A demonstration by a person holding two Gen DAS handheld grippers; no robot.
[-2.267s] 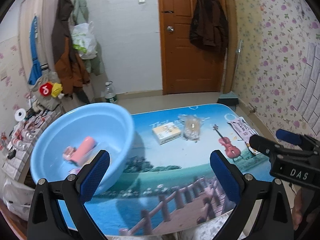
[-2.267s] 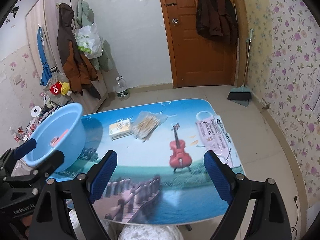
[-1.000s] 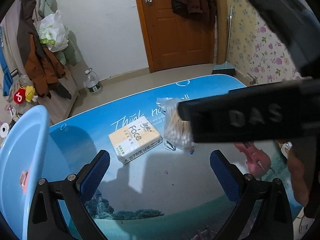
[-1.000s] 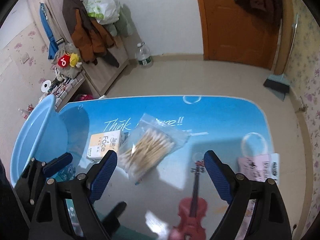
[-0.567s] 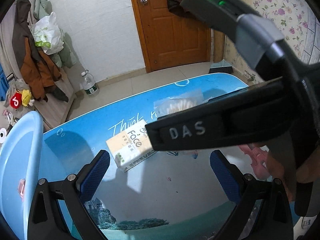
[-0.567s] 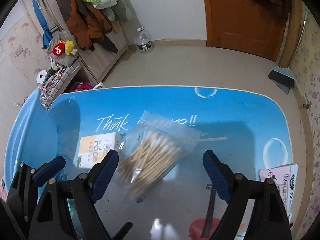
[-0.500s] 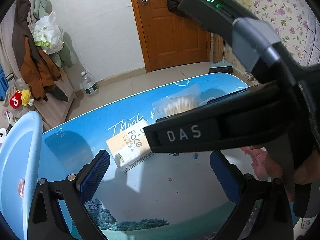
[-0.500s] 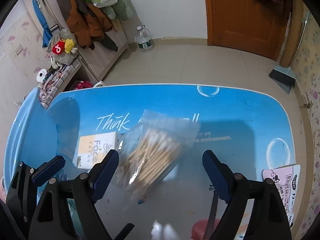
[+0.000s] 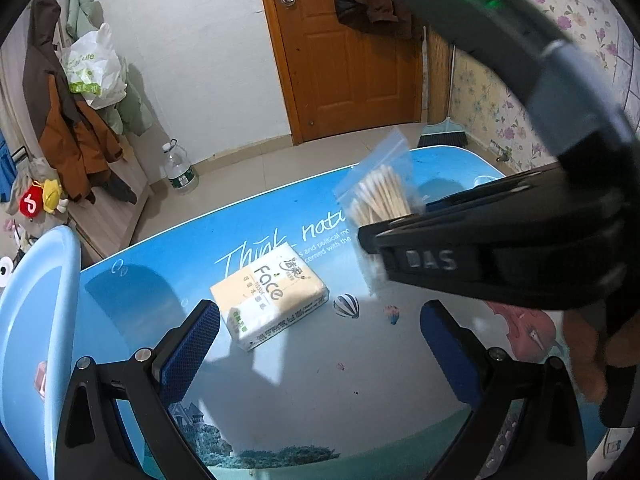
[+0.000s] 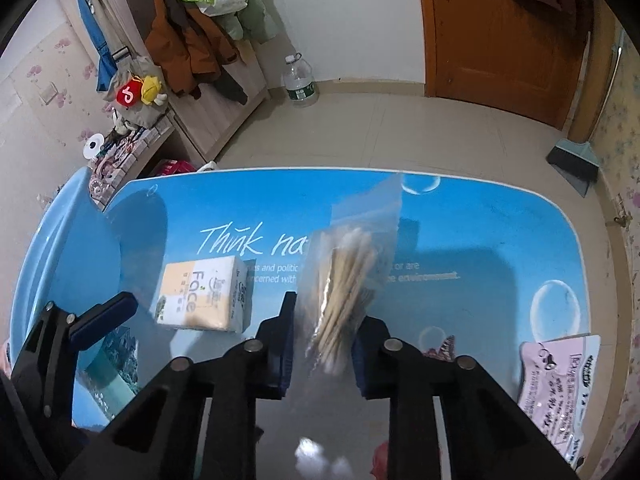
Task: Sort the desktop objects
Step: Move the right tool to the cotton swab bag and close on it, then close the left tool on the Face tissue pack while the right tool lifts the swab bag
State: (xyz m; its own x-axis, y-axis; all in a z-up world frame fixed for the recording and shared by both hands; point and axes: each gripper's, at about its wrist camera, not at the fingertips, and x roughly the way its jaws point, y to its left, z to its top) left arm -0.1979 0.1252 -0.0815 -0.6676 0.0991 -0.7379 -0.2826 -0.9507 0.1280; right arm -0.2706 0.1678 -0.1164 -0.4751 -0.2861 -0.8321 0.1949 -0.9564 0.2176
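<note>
A clear bag of cotton swabs (image 10: pixel 352 256) stands tilted up between the pads of my right gripper (image 10: pixel 326 320). Its jaws are closing and the pads press on the bag's lower part. In the left wrist view the same bag (image 9: pixel 380 192) sticks up behind the right gripper's black body (image 9: pixel 480 260). A tissue pack marked "Face" (image 9: pixel 268 296) lies flat on the blue table (image 9: pixel 360 380). My left gripper (image 9: pixel 320 332) hovers open just in front of the pack, nothing between its fingers. The pack (image 10: pixel 200 292) lies left of the held bag.
A light blue basin (image 9: pixel 32 300) stands at the table's left edge, with a pink item inside. A pink leaflet (image 10: pixel 560 376) lies at the right edge. Beyond the table are bare floor, a water bottle (image 10: pixel 300 80) and hanging coats.
The right gripper's jaws have gone from wide open to pressed on the swab bag, and the bag now stands tilted up off the table. The left gripper has hardly moved.
</note>
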